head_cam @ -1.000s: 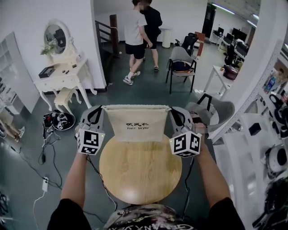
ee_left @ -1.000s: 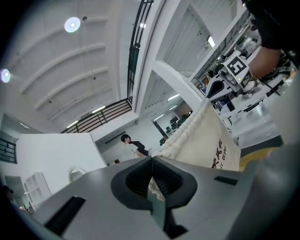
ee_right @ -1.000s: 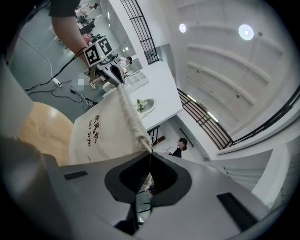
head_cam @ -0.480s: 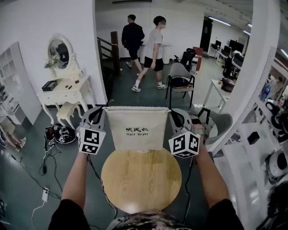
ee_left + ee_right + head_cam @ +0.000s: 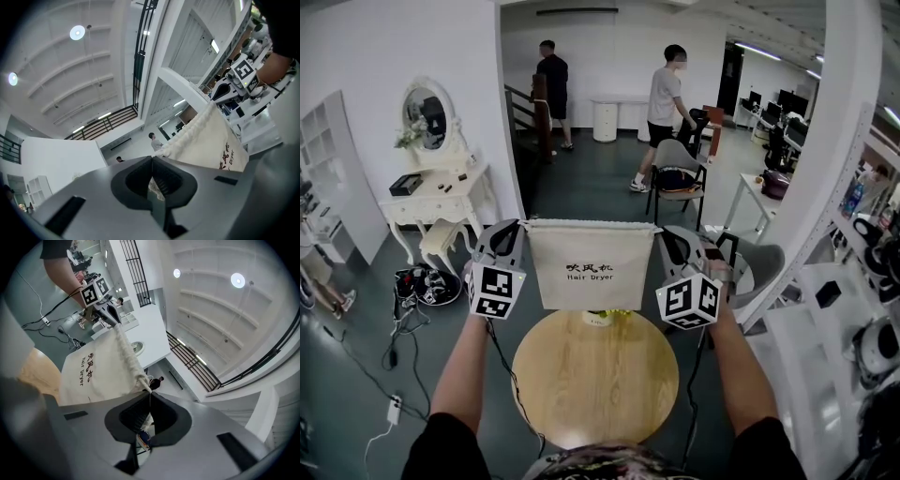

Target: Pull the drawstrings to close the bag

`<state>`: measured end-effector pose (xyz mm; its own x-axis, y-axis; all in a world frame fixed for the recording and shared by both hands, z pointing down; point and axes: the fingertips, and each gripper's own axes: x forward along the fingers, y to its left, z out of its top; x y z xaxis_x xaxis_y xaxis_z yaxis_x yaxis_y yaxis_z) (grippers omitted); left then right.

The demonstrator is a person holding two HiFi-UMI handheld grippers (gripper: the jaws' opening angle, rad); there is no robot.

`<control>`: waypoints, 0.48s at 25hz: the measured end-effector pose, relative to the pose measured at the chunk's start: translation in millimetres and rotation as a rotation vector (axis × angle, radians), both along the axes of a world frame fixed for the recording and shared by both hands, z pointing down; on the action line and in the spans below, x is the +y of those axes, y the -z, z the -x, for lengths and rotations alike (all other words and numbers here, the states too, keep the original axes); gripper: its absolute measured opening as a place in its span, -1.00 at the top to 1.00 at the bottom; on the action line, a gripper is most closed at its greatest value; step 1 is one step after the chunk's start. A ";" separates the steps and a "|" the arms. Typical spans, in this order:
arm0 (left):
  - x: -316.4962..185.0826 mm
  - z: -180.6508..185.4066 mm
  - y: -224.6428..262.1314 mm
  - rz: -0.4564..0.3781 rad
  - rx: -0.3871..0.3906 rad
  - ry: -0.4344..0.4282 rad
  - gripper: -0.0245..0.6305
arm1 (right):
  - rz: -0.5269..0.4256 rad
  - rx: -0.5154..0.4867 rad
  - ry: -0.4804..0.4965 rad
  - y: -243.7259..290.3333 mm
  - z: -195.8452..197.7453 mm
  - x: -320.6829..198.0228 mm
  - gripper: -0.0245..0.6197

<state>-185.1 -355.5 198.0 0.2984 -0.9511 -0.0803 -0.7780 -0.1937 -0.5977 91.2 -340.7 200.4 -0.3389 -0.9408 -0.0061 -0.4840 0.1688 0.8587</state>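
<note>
The bag (image 5: 592, 267), cream cloth with dark print on its front, hangs stretched between the two grippers over the far edge of the round wooden table (image 5: 595, 384). Its top hem runs straight and level from one gripper to the other. The gripper views show that hem bunched into small ruffles.

The left gripper (image 5: 519, 226) is at the bag's upper left corner. In its own view the left gripper (image 5: 152, 160) has its fingers (image 5: 136, 176) clenched with no gap between them, grasping the drawstring (image 5: 156, 188). The cream cord runs through the hollow behind the tips, and the bag (image 5: 218, 143) leads away from them toward the right gripper (image 5: 224, 90).

The right gripper (image 5: 660, 229) is at the upper right corner. In its own view the right gripper (image 5: 150, 394) also has its fingers (image 5: 161, 416) pressed tight together on the drawstring (image 5: 146, 421). The bag (image 5: 96, 373) stretches from the tips to the left gripper (image 5: 108, 310), with the table (image 5: 33, 373) below it.

Each gripper is held in a hand, forearms to either side of the table. A small white-and-yellow thing (image 5: 602, 318) shows just under the bag's lower edge; I cannot tell what it is. Beyond are a chair (image 5: 677, 173), a white dressing table (image 5: 436, 197) with an oval mirror, and two people (image 5: 664, 112) standing on the floor.
</note>
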 end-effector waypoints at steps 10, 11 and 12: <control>-5.2 14.3 1.7 -0.012 0.013 0.055 0.87 | -0.006 -0.025 -0.010 7.1 -1.3 -7.0 0.91; -4.4 14.2 3.7 -0.017 0.012 0.057 0.87 | -0.004 -0.032 -0.011 8.3 -1.8 -6.1 0.91; -3.6 13.9 6.0 -0.023 0.012 0.059 0.87 | -0.001 -0.040 -0.011 9.6 -2.2 -5.3 0.91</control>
